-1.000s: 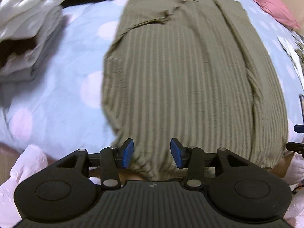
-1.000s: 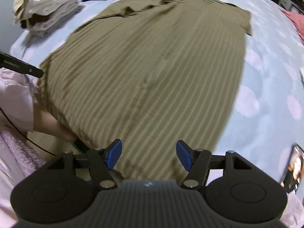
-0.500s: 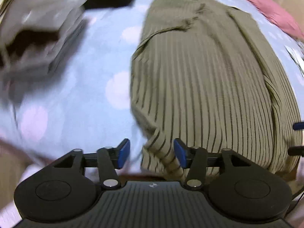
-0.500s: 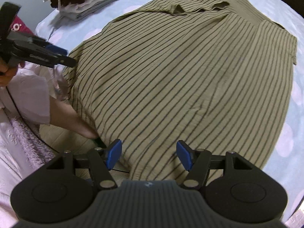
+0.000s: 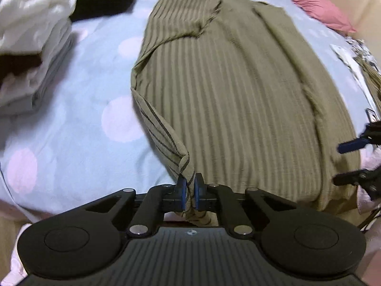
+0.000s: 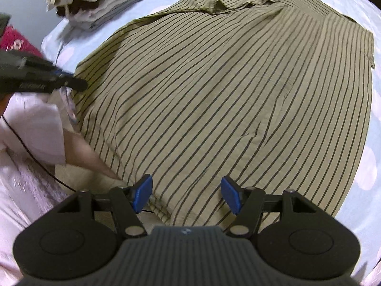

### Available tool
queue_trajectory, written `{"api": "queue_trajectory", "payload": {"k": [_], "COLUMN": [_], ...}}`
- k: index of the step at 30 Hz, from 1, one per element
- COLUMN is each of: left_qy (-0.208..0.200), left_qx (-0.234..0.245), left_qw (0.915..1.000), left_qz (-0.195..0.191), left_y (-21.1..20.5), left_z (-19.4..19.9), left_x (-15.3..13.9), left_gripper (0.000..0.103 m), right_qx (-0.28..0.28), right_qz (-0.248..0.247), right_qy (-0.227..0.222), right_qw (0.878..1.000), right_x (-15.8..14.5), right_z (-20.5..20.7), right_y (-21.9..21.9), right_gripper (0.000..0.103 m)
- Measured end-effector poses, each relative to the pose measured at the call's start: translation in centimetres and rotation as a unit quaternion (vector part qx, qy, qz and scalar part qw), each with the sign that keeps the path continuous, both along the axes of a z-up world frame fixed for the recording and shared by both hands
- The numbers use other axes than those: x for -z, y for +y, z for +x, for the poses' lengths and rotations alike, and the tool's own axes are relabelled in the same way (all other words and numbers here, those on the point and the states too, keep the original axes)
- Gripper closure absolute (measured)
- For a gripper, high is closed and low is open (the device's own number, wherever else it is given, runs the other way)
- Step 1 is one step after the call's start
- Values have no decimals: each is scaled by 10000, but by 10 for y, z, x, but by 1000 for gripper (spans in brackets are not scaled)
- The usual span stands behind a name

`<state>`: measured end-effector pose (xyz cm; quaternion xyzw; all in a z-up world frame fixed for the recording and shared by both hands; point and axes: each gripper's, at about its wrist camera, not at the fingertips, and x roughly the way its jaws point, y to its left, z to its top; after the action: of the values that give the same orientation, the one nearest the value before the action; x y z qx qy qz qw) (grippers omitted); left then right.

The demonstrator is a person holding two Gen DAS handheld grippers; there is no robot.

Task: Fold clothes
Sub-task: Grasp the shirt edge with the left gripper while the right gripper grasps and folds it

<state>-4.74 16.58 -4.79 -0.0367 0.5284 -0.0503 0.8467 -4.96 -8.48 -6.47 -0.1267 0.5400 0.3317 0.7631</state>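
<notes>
Shirt (image 5: 238, 100), olive with dark stripes, spread flat on dotted blue bedsheet (image 5: 71, 124). Left gripper (image 5: 188, 190) closing, pads pinching shirt's near left hem corner. Right gripper (image 6: 186, 194) jaws apart above shirt's near hem. Folded pale clothes (image 6: 95, 2) beyond shirt's far left.

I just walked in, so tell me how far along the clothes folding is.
Done: a folded pile sits at the bed's far corner. In hand: the left gripper is closing on the striped shirt's near corner; the right gripper hovers open over its hem. Left: the shirt lies spread flat, unfolded.
</notes>
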Motion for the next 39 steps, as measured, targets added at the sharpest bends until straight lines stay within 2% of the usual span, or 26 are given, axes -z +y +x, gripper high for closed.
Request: {"api": "queue_trajectory", "payload": {"k": [6, 8, 12, 15, 22, 30, 36, 39], "left_qy": [-30, -25, -79, -63, -93, 41, 256, 458], "left_qx": [391, 450, 626, 813, 1090, 1224, 1314, 1466], "left_qw": [9991, 9988, 9980, 9965, 9935, 9919, 9903, 9877], "left_qz": [139, 171, 77, 208, 330, 348, 360, 308], "left_y": [-27, -33, -44, -54, -69, -75, -74, -64], "left_z": [0, -2, -1, 3, 2, 7, 13, 18], "left_x": [-18, -19, -16, -12, -13, -10, -10, -17], "left_gripper": [98, 98, 98, 98, 98, 98, 96, 86], "right_qx": [392, 473, 684, 761, 791, 702, 559, 412], "right_qz": [405, 647, 1338, 1709, 1650, 1411, 1095, 907], "right_qy": [-66, -42, 331, 602, 889, 1075, 917, 764], "right_qw": [9984, 9968, 9881, 9805, 9791, 9816, 9882, 9921], "right_x": [-19, -26, -34, -34, -21, -5, 0, 0], "right_z": [10, 13, 24, 31, 41, 46, 44, 43], "right_y": [7, 13, 26, 40, 75, 90, 96, 99], "right_gripper": [38, 46, 50, 50, 50, 98, 99, 100]}}
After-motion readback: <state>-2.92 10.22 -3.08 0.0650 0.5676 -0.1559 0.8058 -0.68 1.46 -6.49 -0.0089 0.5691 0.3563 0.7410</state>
